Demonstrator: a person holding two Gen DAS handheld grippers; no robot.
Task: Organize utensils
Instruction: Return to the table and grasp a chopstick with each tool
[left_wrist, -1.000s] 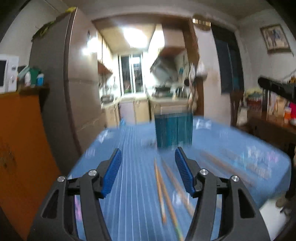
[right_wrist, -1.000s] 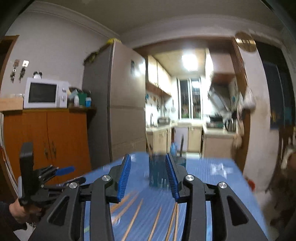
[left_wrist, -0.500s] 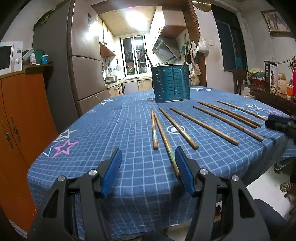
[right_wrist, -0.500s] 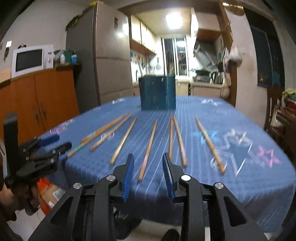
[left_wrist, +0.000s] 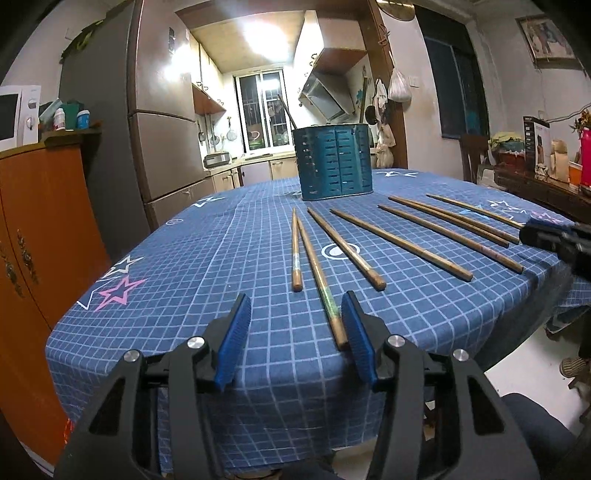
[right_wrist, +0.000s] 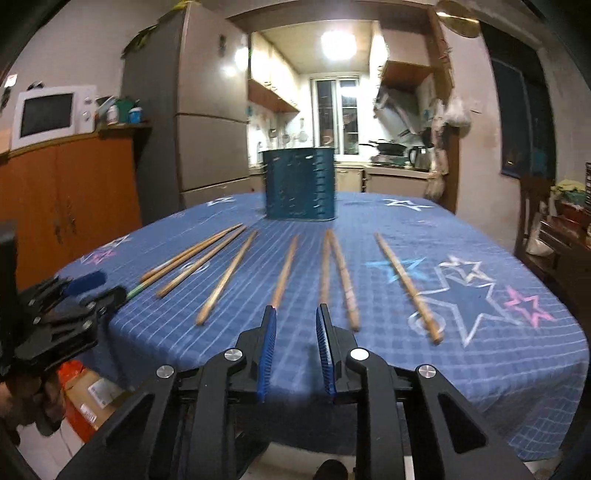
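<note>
Several wooden chopsticks (left_wrist: 345, 247) lie fanned out on the blue checked tablecloth (left_wrist: 192, 266); they also show in the right wrist view (right_wrist: 282, 277). A teal slotted utensil holder (left_wrist: 335, 162) stands upright at the far side, also in the right wrist view (right_wrist: 300, 184). My left gripper (left_wrist: 296, 314) is open and empty over the near table edge, its right pad beside the near end of a green-tipped chopstick (left_wrist: 325, 291). My right gripper (right_wrist: 295, 319) is open and empty, just short of a middle chopstick's near end.
An orange cabinet (left_wrist: 33, 236) and a tall fridge (left_wrist: 155, 122) stand left of the table. A sideboard with boxes (left_wrist: 539, 177) is at the right. The other gripper shows at each view's edge (left_wrist: 557, 240) (right_wrist: 55, 325). A cardboard box (right_wrist: 88, 391) sits on the floor.
Both grippers dropped from a raised view to table height a second ago. Since half a second ago they have edged slightly forward toward the chopsticks' near ends. Jaws stay open.
</note>
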